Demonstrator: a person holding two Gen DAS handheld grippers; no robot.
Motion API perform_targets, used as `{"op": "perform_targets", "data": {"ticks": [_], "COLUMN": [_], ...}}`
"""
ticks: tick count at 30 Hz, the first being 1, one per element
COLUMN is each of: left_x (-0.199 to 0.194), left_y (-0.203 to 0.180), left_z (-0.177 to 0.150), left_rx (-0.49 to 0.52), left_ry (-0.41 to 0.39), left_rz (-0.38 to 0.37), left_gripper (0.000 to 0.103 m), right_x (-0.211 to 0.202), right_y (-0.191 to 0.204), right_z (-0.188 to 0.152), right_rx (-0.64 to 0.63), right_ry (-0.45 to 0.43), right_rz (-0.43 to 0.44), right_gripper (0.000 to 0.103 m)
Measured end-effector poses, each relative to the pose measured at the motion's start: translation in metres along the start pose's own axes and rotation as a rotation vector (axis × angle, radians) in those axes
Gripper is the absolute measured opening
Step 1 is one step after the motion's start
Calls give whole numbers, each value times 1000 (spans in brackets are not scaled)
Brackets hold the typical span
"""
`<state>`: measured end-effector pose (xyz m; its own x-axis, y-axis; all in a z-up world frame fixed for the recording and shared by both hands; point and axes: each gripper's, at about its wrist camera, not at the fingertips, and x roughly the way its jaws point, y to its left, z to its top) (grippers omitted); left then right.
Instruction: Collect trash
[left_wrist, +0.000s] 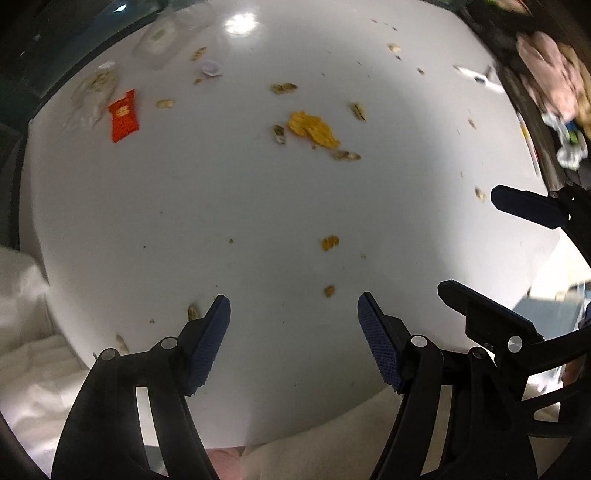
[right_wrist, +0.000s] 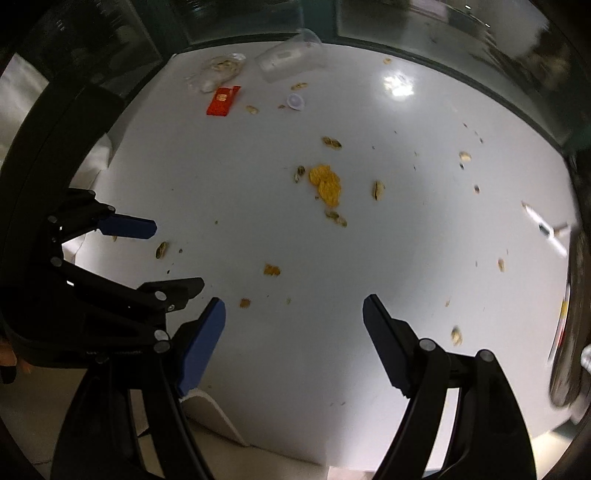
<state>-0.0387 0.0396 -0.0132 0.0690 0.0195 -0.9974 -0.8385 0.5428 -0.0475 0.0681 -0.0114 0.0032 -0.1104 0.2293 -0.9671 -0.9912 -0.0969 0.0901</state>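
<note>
Litter is scattered over a white table (left_wrist: 258, 192): a yellow peel (left_wrist: 312, 129), a red packet (left_wrist: 123, 116), nut shells (left_wrist: 283, 88), a small round lid (left_wrist: 211, 68) and clear plastic wrappers (left_wrist: 92, 92). My left gripper (left_wrist: 293, 317) hangs open above the table's near edge with nothing between its fingers. The right gripper (left_wrist: 476, 243) shows at that view's right edge. In the right wrist view my right gripper (right_wrist: 293, 317) is open and empty above the table (right_wrist: 369, 258), with the yellow peel (right_wrist: 325, 184) and red packet (right_wrist: 222, 100) farther off. The left gripper (right_wrist: 173, 254) stands at its left.
A clear plastic container (right_wrist: 288, 61) lies at the table's far edge near a dark window wall. A white pen-like item (right_wrist: 546, 230) lies at the right. White fabric (left_wrist: 26, 332) sits beside the table on the left; a cluttered heap (left_wrist: 554, 81) is at the far right.
</note>
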Motion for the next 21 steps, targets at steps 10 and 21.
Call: {"op": "perform_targets", "data": {"ticks": [10, 21], "left_x": [1, 15], "left_y": [-5, -15], "left_z": [11, 28], "left_rx": [-174, -239], "left_ry": [-35, -35], "left_rz": [23, 38], "left_gripper": [69, 69], "right_x": [2, 17], "right_y": [-23, -45], "right_z": [23, 32], "right_rx": [-152, -205], "right_ry": [15, 31], "right_rz": [41, 56], "right_gripper": [74, 74]}}
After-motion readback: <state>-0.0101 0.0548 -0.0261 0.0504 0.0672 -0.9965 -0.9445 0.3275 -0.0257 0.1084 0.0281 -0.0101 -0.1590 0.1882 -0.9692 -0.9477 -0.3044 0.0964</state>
